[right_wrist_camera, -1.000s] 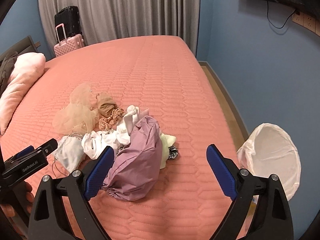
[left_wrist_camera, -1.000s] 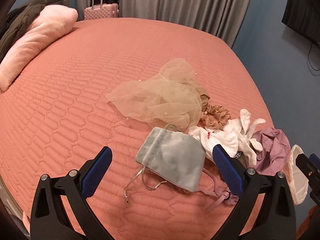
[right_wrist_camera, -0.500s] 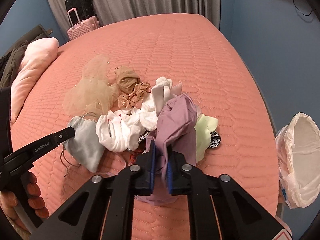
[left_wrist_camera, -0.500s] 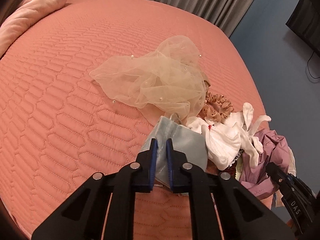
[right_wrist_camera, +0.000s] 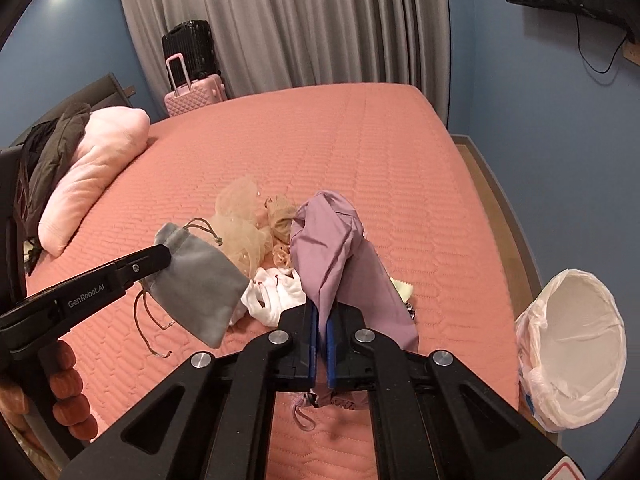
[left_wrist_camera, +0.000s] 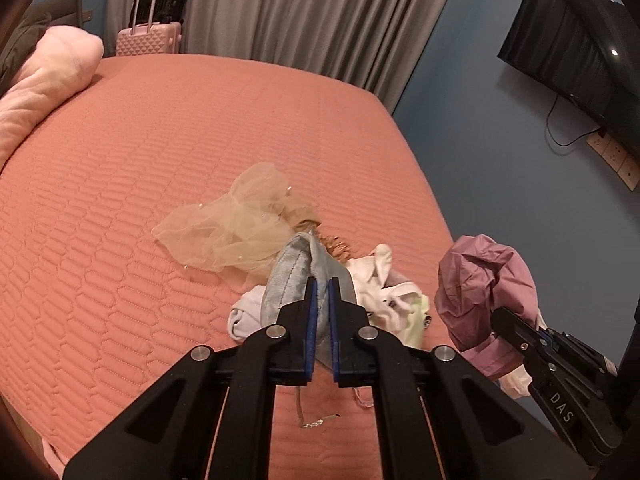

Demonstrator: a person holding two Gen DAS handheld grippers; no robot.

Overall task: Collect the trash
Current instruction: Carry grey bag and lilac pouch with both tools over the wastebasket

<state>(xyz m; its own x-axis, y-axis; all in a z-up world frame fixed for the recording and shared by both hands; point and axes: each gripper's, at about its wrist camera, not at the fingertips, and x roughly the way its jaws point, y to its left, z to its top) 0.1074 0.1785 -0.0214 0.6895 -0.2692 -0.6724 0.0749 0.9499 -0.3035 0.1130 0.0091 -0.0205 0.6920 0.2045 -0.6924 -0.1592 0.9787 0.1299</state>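
My left gripper (left_wrist_camera: 322,286) is shut on a grey drawstring pouch (left_wrist_camera: 290,280) and holds it above the bed; the pouch also shows in the right wrist view (right_wrist_camera: 196,280). My right gripper (right_wrist_camera: 320,312) is shut on a mauve cloth bag (right_wrist_camera: 340,256), lifted off the bed; it shows at the right of the left wrist view (left_wrist_camera: 484,284). A pile stays on the pink bedspread (left_wrist_camera: 160,200): beige tulle (left_wrist_camera: 232,232), white cloth (left_wrist_camera: 384,292), a tan scrunchie (right_wrist_camera: 282,256). A white-lined trash bin (right_wrist_camera: 576,360) stands beside the bed at the right.
A pink pillow (right_wrist_camera: 96,168) and a dark jacket (right_wrist_camera: 52,148) lie at the bed's left end. Pink and black suitcases (right_wrist_camera: 192,80) stand by the grey curtains. A wall TV (left_wrist_camera: 580,56) hangs on the right.
Both grippers closed on their items and have lifted them off the bed: the left raised the grey pouch, the right raised the mauve bag.
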